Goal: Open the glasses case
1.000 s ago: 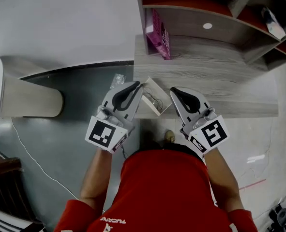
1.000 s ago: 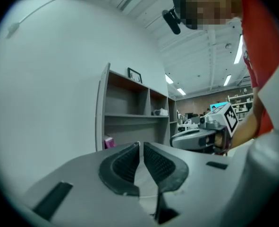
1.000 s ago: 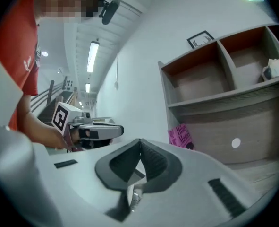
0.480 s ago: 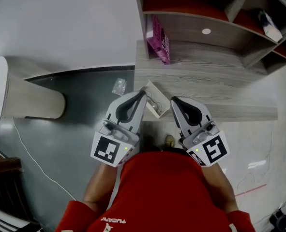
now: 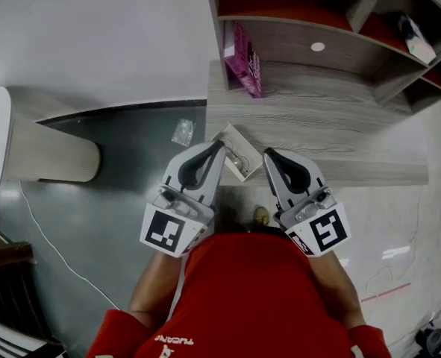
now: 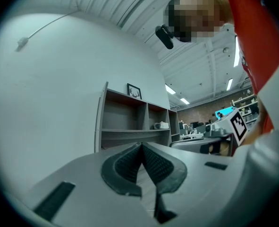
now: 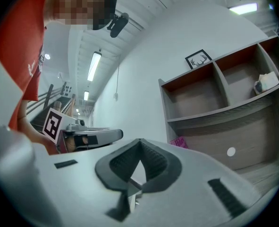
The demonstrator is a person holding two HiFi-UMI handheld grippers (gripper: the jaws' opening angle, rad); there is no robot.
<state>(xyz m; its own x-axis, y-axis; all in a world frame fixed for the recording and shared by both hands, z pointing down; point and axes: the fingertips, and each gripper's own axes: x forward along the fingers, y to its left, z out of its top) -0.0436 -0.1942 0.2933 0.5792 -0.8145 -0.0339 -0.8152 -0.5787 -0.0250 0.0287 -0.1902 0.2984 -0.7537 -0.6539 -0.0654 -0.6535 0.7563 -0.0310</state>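
Note:
In the head view the white glasses case [image 5: 236, 153] lies open at the front edge of the wooden ledge [image 5: 339, 129], with glasses showing inside it. My left gripper [image 5: 220, 145] points at the case's left side with its tips just short of it, jaws shut and empty. On the right, my right gripper [image 5: 266, 154] is also shut on nothing, its tips beside the case. The left gripper view shows the left gripper [image 6: 141, 145] with pads pressed together, held level toward the shelves. In the right gripper view the right gripper [image 7: 140, 141] has its pads closed too.
A pink box [image 5: 246, 49] stands at the back left of the ledge, under a grey shelf unit [image 5: 384, 66]. A small clear bag [image 5: 183, 131] lies on the dark floor. At far left stands a white round-topped piece [image 5: 26, 151]. A thin white cable [image 5: 56, 252] runs across the floor.
Both grippers have drawn back a little from the ledge toward the person's body. The case stays open at the ledge's edge.

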